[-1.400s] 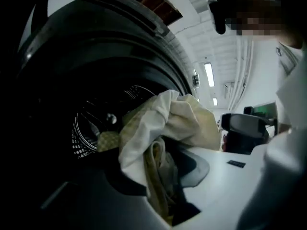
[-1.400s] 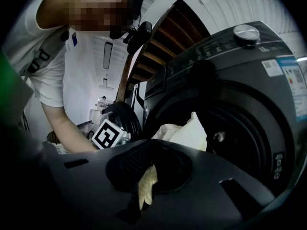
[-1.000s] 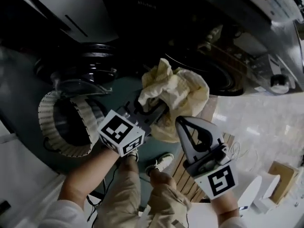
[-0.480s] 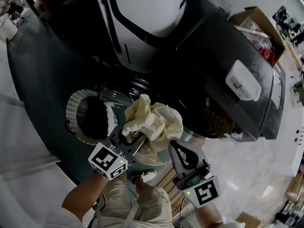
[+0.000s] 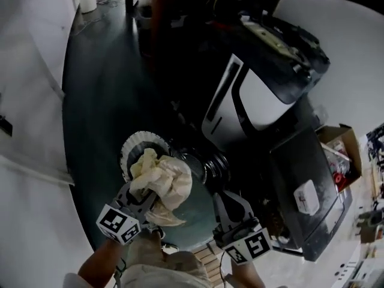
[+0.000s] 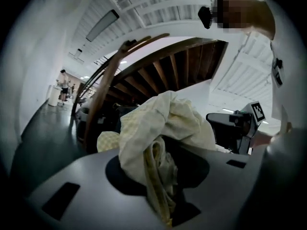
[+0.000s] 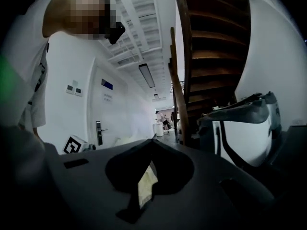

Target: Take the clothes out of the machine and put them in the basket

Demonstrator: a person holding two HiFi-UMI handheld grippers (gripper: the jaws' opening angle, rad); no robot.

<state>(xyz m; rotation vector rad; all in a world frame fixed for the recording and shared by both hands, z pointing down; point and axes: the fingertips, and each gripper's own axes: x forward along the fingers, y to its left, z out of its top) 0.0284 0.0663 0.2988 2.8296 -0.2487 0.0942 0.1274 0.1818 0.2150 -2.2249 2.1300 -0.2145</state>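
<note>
Hanging from the left gripper [image 5: 141,199], whose jaws are pinched narrowly on it, is a crumpled cream garment [image 5: 161,182] with a faint check. Its twisted tail is caught between the pads and its bulk billows out past the jaw tips. The bundle's long axis runs roughly along the gripper's own line, pointing away from the person, with 1 loose flap drooping back toward the beige trousers [image 5: 161,272]. In the head view the garment overlaps the mouth of the round white ribbed laundry basket [image 5: 128,150], so it sits over or in front of it, clear of the machine. The right gripper [image 5: 219,195] is just beside it, jaw tips drawn together. Only a sliver of pale fabric shows through the slit between them, and whether that is held or merely seen beyond I cannot tell. The dark washing machine [image 5: 252,104], with a white panel on its front, stands on a glossy dark grey-green floor [image 5: 99,101], the basket near its round door. A cardboard box [image 5: 340,155] sits to the right. A wooden staircase [image 6: 158,66] rises under white ceiling beams with a strip light [image 6: 101,25], and a white door [image 7: 98,123] is set in a white wall.
</note>
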